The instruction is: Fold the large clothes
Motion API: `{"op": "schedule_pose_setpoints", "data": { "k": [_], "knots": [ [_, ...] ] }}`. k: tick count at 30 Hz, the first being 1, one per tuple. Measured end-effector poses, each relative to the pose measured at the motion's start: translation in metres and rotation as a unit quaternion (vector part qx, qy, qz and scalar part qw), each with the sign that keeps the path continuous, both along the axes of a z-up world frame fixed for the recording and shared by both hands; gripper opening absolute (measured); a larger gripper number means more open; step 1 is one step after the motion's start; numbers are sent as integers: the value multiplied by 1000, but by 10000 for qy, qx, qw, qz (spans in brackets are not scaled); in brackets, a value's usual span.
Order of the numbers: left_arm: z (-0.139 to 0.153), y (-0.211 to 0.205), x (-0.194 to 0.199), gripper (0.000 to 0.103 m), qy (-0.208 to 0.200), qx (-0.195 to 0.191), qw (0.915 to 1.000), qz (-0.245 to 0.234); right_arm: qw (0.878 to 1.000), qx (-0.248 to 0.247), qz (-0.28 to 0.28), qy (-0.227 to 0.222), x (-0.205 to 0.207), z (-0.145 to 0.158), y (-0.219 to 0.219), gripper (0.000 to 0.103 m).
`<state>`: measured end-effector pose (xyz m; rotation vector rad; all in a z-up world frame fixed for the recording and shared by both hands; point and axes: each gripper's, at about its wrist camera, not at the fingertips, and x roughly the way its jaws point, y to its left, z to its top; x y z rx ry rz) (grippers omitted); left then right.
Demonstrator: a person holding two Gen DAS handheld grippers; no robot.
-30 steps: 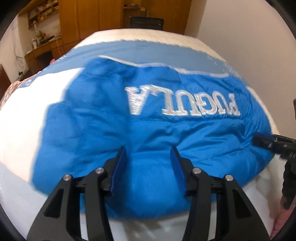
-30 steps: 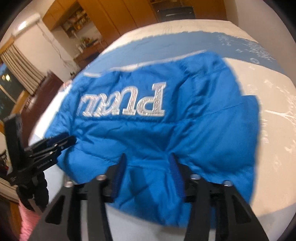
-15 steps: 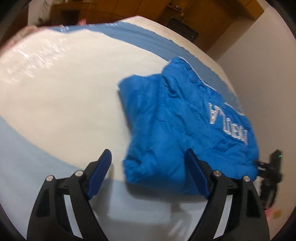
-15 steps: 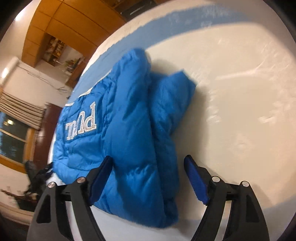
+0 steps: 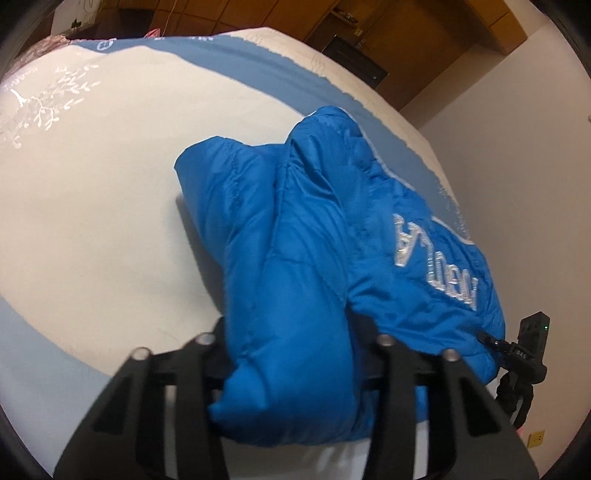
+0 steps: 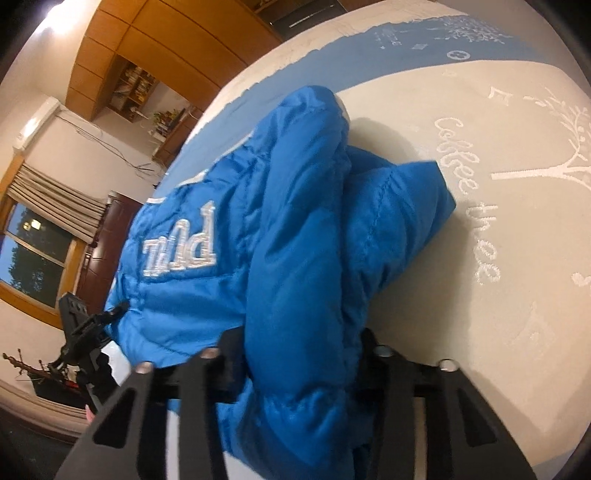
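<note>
A puffy blue jacket (image 5: 314, 229) with white lettering lies folded on the bed. My left gripper (image 5: 291, 332) is at the jacket's near left end. Its jaws are closing, with a thick bulge of blue fabric pinched between them and the fingertips buried in it. My right gripper (image 6: 299, 339) is at the jacket (image 6: 295, 229) on its opposite end. Its jaws are closing too, on a fat roll of the fabric. Each gripper shows small in the other's view: the right gripper (image 5: 532, 350) and the left gripper (image 6: 85, 325), both at the jacket's edge.
The bed cover (image 5: 92, 203) is cream with light blue bands and embroidered lettering (image 6: 476, 221). Wooden wardrobes (image 6: 155, 33) and a white wall stand beyond the bed. A window (image 6: 33, 251) with a blind is at the left in the right wrist view.
Both grippers swung from the jacket's front hem out to its two side ends and dropped lower. Their jaws spread wide, then came in on the fabric, which now bulges between them.
</note>
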<state>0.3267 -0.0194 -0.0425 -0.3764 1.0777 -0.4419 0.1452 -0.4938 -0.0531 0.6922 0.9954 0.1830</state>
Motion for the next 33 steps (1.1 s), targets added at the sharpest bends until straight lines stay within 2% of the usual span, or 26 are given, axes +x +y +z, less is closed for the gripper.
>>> {"op": "schedule_pose_setpoints", "data": {
  "k": [3,12,19,24,26,29,31,33],
  "knots": [
    [8,5,-12,33,-66,-19,10000,-4,10000,18,31,-46,-9,10,4,25],
    [28,28,-68,32,-56,-89,9997,-198,9997,-64,254,-25,-58,26,21,23],
    [69,49,-136,30,-522,-154,9977,-404,9978,-209,500,-390,-123,60,43,23],
    [86,60,-180,30,-727,-98,9957,-558,9968,-274,615,-439,-165,65,55,23],
    [81,63,-188,30,-711,9,9956,-610,9971,-287,606,-362,-173,58,57,23],
    [57,64,-186,30,-500,193,9970,-563,9979,-285,584,-81,-175,36,60,24],
    [30,64,-179,33,-134,398,9979,-483,9980,-242,569,148,-168,18,62,26],
    [12,69,-177,39,34,391,9982,-448,9980,-145,573,243,-168,6,61,31]
  ]
}}
